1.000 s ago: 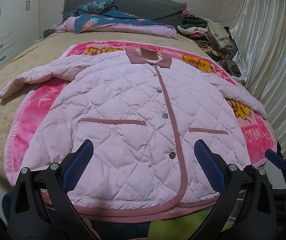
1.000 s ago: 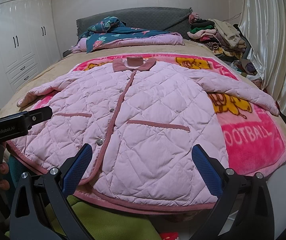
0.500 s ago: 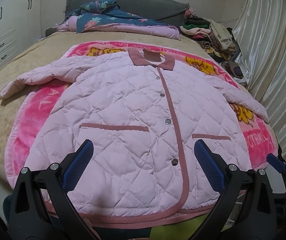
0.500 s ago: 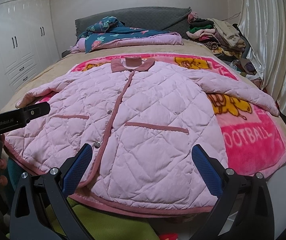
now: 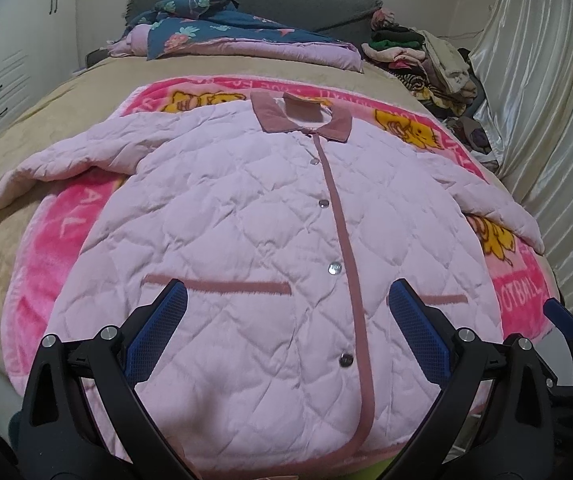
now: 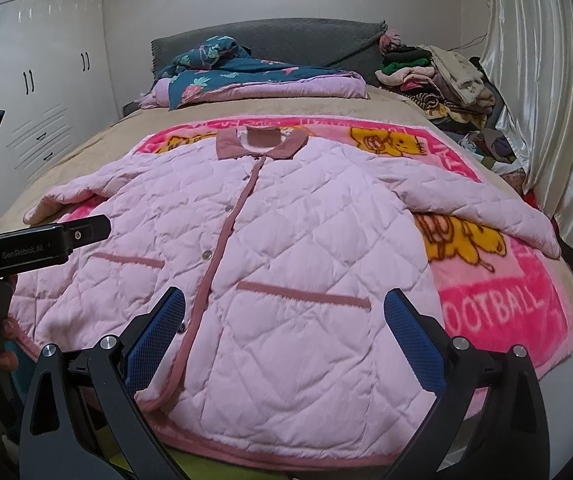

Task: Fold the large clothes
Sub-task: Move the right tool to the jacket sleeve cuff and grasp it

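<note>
A pink quilted jacket [image 5: 246, 248] with a dusty-rose collar, placket and pocket trims lies flat and buttoned, front up, on a pink cartoon blanket [image 5: 54, 236]; both sleeves are spread out to the sides. It also shows in the right wrist view [image 6: 306, 248]. My left gripper [image 5: 286, 332] is open and empty, hovering over the jacket's lower hem. My right gripper [image 6: 284, 332] is open and empty above the jacket's lower right front. The left gripper's body [image 6: 38, 246] shows at the left edge of the right wrist view.
The blanket lies on a beige bed [image 5: 26, 120]. A folded floral quilt [image 5: 222, 28] sits by the grey headboard. A pile of clothes [image 5: 426, 60] is at the far right. A shiny curtain [image 5: 546, 120] hangs on the right; white wardrobes [image 6: 38, 92] stand left.
Both grippers have moved slightly forward and over the jacket's hem, so the jacket looks closer and larger. The jacket itself has not moved and both grippers stay open.
</note>
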The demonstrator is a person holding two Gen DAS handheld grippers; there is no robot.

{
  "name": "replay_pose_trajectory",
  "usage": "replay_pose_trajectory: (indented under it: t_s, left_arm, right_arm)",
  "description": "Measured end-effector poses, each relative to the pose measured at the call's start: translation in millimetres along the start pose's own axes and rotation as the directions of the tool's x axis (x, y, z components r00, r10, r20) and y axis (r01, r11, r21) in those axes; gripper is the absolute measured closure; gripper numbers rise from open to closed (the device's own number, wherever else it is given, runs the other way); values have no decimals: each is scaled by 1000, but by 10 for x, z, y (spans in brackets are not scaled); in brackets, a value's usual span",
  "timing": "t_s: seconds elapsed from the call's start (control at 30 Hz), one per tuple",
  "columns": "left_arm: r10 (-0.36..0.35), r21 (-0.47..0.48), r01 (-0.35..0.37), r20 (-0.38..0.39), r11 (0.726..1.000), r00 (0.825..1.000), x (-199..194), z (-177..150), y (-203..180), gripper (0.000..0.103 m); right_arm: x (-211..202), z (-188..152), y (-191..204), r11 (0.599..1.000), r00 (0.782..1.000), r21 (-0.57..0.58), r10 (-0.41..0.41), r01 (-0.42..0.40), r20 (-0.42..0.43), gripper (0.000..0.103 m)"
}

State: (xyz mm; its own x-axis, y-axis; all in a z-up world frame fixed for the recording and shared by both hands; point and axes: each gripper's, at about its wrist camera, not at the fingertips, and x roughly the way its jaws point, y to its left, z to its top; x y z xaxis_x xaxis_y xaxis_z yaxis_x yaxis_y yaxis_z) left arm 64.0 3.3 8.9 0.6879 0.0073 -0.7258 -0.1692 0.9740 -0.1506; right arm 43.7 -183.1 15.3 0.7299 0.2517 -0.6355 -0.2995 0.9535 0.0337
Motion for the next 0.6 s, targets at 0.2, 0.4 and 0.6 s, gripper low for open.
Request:
replay_pose_trajectory:
  t_s: [0.2,0.4,0.6]
  left_arm:
    - [-5,16,5,-11,1000,1000,172,175,-99,8]
    - [-15,36,16,-28,999,999,368,322,-215,8]
    - [-38,48,39,-37,998,999,525,498,-340,8]
  right_arm:
    - [175,162,-130,1000,1000,25,-9,9,-3,4]
    - [337,320,-258,998,1000,53,-19,19,1,4]
    - [497,473,-402,996,999,86,-34,34,0,4]
